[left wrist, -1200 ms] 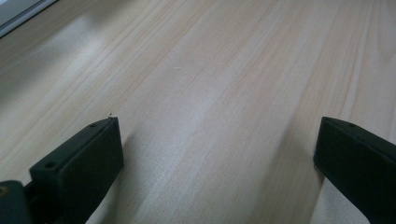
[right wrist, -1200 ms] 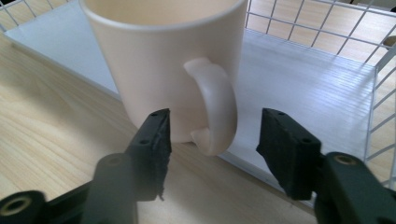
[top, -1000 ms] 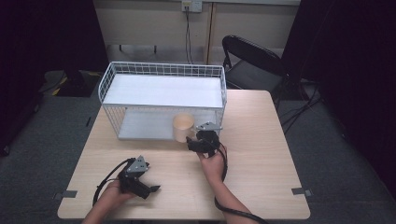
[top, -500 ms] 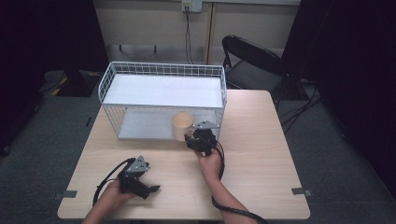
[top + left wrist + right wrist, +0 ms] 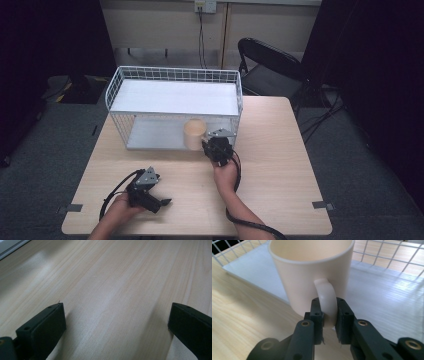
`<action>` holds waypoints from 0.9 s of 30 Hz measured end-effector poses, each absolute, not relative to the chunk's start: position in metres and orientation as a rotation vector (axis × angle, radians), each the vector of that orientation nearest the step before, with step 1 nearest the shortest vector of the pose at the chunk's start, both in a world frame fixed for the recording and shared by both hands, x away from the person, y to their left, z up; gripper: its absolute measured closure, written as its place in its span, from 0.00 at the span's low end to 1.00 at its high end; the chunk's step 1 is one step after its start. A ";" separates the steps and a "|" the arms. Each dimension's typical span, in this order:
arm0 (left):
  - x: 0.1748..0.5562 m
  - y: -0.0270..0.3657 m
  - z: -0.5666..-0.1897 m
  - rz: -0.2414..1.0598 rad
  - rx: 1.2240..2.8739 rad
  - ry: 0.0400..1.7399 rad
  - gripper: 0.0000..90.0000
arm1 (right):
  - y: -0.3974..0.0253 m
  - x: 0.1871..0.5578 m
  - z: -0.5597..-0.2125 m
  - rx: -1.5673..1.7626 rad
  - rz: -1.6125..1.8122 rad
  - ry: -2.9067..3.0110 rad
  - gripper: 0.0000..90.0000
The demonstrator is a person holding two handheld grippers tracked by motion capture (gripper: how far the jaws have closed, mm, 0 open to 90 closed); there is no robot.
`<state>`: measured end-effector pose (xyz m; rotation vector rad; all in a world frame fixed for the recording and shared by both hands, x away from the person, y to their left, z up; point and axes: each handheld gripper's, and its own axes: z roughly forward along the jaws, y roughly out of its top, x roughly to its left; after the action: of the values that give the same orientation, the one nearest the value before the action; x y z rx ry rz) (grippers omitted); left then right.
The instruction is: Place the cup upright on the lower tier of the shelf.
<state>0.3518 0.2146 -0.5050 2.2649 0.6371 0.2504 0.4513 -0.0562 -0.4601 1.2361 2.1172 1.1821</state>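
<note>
A cream mug (image 5: 194, 134) (image 5: 312, 272) stands upright at the front edge of the lower shelf of a white wire rack (image 5: 175, 97). My right gripper (image 5: 216, 147) (image 5: 329, 315) is shut on the mug's handle (image 5: 327, 302), one jaw on each side of it. My left gripper (image 5: 159, 197) (image 5: 115, 322) rests low over the bare wooden table (image 5: 280, 170) near the front left, open, with nothing between its jaws.
The rack has a white top shelf and a white lower shelf (image 5: 382, 297), with wire mesh at the sides and back. A black folding chair (image 5: 267, 65) stands behind the table's far right corner. Cables trail from both grippers.
The right gripper has carried the mug forward and a little left, toward the rack's lower shelf. The left gripper has stayed where it was.
</note>
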 end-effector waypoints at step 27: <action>0.352 0.215 -0.505 0.252 2.265 0.640 0.01 | -0.053 0.458 -0.461 1.264 1.185 2.096 0.59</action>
<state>0.3515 0.2147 -0.5049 2.2647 0.6403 0.2517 0.4579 -0.0529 -0.4608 1.2636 2.0959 1.1848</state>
